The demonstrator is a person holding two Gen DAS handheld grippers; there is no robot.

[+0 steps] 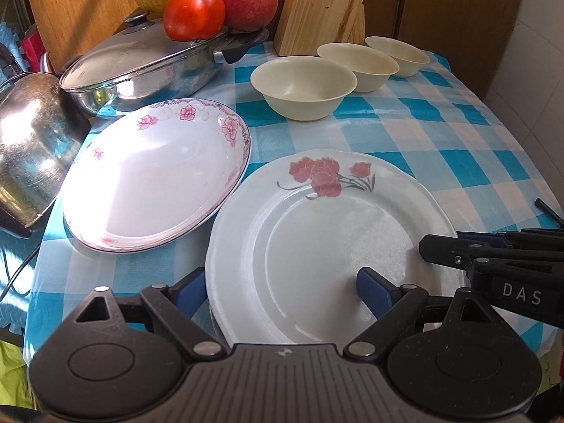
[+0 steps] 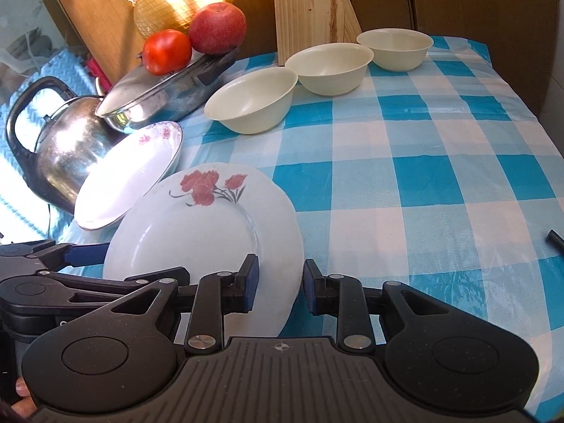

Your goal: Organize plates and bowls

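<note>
**Both grippers crowding the carnation plate**

So the white plate with the red carnations [image 1: 317,232] sits low and centre in the left wrist view, on the blue-and-white checked desk [image 2: 423,176]. The left gripper [image 1: 282,292] has its fingers spread wide: one blue pad [image 1: 373,289] over the plate's inside, the other just off its lower-left rim, nothing clamped.

The right gripper [image 2: 280,289] straddles the plate's lower-right rim in its own view. Its fingers are fairly close together with the edge between them, but there's still a visible gap on each side, so not pinching it as far as I can see.

The deeper dish with pink flowers [image 1: 155,176] is just left of the plate, its rim overlapping the plate's edge in both views; can't tell if they touch.

Three cream bowls [image 2: 257,102] run in a diagonal row toward the upper right. Upper left: a lidded steel pan [image 1: 148,67] with a tomato [image 1: 194,14] and an apple [image 1: 246,1] on top, plus a kettle [image 2: 60,134].
</note>
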